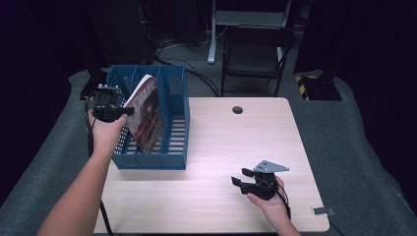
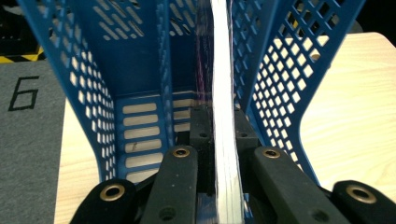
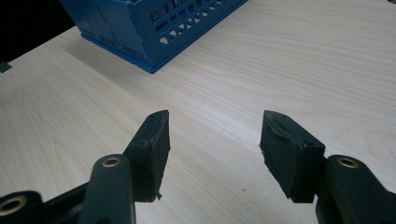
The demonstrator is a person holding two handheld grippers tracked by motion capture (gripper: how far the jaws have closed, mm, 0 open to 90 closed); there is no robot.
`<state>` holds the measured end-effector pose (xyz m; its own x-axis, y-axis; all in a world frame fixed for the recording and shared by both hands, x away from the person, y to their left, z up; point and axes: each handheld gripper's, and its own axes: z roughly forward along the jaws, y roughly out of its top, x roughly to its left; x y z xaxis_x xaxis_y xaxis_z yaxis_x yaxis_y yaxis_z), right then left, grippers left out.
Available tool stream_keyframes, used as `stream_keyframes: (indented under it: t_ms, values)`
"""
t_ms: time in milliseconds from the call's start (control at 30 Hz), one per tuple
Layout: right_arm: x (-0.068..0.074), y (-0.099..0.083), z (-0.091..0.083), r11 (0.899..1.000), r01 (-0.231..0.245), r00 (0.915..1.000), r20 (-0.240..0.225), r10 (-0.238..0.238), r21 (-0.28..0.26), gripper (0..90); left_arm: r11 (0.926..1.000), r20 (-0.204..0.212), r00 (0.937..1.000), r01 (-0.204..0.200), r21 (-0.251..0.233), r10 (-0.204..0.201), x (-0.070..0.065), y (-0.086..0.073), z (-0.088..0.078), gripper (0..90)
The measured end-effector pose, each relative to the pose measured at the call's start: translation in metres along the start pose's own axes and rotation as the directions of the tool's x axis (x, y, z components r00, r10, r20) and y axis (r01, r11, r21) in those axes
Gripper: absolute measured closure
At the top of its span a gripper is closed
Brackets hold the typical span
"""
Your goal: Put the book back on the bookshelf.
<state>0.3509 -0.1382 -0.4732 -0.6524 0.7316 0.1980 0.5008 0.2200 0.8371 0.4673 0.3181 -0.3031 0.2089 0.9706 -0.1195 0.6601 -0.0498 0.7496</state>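
While the magazine (image 1: 147,115) stands on its edge inside the blue file rack (image 1: 174,147), the left tongs (image 1: 118,111) are pinching its near edge, with one jaw on each side of the pages. From the left gripper view the magazine (image 2: 223,116) runs straight ahead from the tongs, so its long side points deep into the rack (image 2: 93,93), down the middle slot between two blue walls. It leans a little, with its top tipped toward the left tongs and its bottom resting on the rack floor. The left hand (image 1: 105,132) is right beside the rack, so it is the near one for the next move, which looks like sliding the magazine along the slot or letting it go. The right tongs (image 1: 248,183) are well apart from the rack, low over the bare wooden surface (image 1: 221,137), spread wide with nothing between them (image 3: 212,149). A corner of the rack (image 3: 140,28) lies far ahead of them.
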Motion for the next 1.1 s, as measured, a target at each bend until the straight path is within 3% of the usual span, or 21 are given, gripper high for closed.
stream_keyframes:
  t_ms: [167,433,733,867,1100]
  values:
    - [0.0,0.0,0.001,1.0,-0.006,1.0,0.001,0.006,0.004,42.2,1.0,-0.001,1.0,0.004,-0.006,-0.005,0.001,0.002,0.001,84.0]
    - [-0.001,0.0,0.001,1.0,0.002,1.0,0.0,-0.002,0.003,42.2,0.9997,-0.026,0.9995,-0.02,-0.013,0.02,-0.005,0.013,0.001,84.1]
    - [-0.002,0.0,-0.001,1.0,0.001,1.0,-0.002,-0.001,-0.001,42.2,0.9981,-0.039,0.9992,0.007,-0.061,-0.01,-0.006,0.02,0.001,84.2]
    - [-0.002,0.0,0.0,1.0,-0.001,1.0,-0.001,0.001,-0.001,42.2,0.9947,-0.04,0.9984,0.037,-0.096,-0.041,-0.004,0.022,0.002,84.2]
    - [-0.002,0.0,-0.001,1.0,0.0,1.0,-0.002,0.0,0.001,42.2,0.9896,-0.071,0.9955,0.052,-0.134,-0.062,-0.004,0.02,0.009,84.2]
